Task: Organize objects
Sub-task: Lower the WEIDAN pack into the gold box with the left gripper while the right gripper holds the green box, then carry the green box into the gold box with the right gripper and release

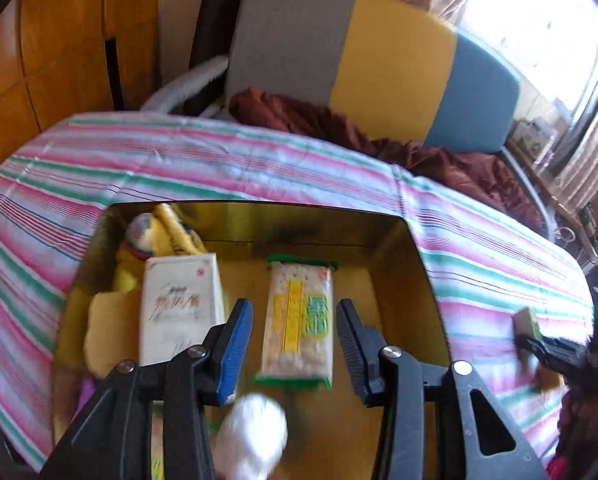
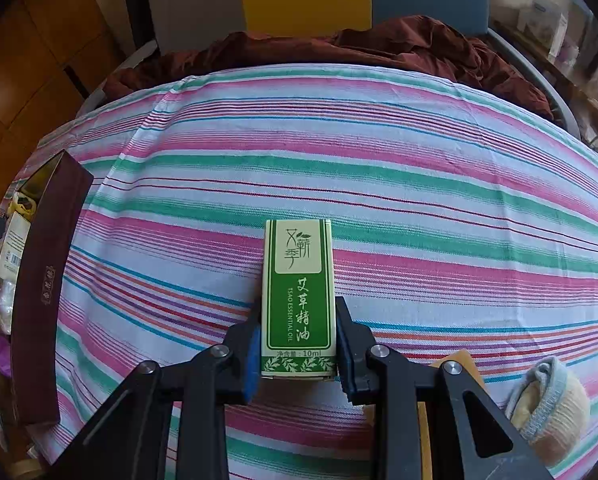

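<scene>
A gold-lined box [image 1: 395, 240] stands on the striped cloth; in the right wrist view its maroon outer wall [image 2: 47, 280] is at the left. Inside lie a white carton [image 1: 181, 304], a green-edged snack packet [image 1: 299, 316], yellow items [image 1: 175, 232] and a blurred white bundle [image 1: 255, 436]. My left gripper [image 1: 294, 308] hangs open over the box, its fingers either side of the packet and above it. My right gripper [image 2: 297, 308] is shut on a green essential oil box [image 2: 299, 292] over the cloth, also seen in the left wrist view as the oil box [image 1: 527, 320].
The striped cloth [image 2: 379, 160] covers a round table. Behind it stand a chair with grey, yellow and blue cushions [image 1: 395, 68] and a brown cloth [image 2: 379, 44]. A rolled sock [image 2: 551, 408] and a tan card [image 2: 459, 364] lie at the near right.
</scene>
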### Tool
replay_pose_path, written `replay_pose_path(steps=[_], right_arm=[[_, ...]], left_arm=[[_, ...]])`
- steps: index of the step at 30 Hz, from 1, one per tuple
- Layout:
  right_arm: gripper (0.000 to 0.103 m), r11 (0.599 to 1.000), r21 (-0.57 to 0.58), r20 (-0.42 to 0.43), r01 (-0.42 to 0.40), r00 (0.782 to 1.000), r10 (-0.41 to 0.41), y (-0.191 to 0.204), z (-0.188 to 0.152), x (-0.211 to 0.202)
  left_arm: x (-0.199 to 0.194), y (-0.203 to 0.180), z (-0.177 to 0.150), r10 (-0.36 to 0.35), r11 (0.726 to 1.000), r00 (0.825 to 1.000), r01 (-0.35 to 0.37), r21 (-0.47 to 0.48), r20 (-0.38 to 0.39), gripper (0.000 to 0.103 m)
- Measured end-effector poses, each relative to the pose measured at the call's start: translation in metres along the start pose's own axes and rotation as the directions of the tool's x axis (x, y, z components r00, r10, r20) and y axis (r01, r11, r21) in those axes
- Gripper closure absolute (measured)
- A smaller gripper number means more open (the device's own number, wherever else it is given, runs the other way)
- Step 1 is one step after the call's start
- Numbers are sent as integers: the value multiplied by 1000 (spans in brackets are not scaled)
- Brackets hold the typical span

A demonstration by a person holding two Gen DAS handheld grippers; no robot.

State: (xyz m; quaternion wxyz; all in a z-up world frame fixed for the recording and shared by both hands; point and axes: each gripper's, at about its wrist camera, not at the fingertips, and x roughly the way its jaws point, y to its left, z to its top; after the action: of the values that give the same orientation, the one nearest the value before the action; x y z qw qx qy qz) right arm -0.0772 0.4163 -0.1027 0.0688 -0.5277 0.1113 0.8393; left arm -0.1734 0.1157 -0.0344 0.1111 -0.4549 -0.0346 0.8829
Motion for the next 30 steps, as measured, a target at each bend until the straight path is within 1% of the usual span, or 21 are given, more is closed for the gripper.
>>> replay_pose_path(steps=[4, 9, 11, 13, 16, 22, 26, 30], right_arm=[[71, 1000, -6, 7, 12, 1000, -12, 0, -2, -2], [72, 999, 16, -13, 29, 1000, -28, 6, 1, -4], [72, 1000, 30, -6, 2, 1000, -1, 17, 1, -11], [72, 999, 13, 21, -36, 999, 36, 36, 0, -23], [72, 995, -48, 58, -84, 994, 87, 76, -1, -41], [72, 967, -178, 97, -185, 974, 204, 165, -1, -66], [72, 946, -249, 82, -207, 969, 233, 217, 1, -65], [72, 943, -281, 47, -180, 978, 201, 255, 3, -45]], left_arm=[[-35, 2, -27, -11, 1000, 998, 10, 27, 54, 59], [-67, 5, -57, 28, 997, 993, -36, 67, 118, 59], [-74, 8, -66, 39, 996, 991, -49, 76, 130, 59], [-79, 10, -72, 45, 995, 990, -56, 80, 134, 59], [-81, 15, -80, 47, 995, 990, -58, 77, 135, 59], [-80, 29, -89, 47, 998, 991, -52, 40, 124, 59], [-80, 40, -93, 46, 999, 991, -49, 16, 122, 59], [-82, 53, -98, 40, 999, 992, -39, -12, 121, 59]])
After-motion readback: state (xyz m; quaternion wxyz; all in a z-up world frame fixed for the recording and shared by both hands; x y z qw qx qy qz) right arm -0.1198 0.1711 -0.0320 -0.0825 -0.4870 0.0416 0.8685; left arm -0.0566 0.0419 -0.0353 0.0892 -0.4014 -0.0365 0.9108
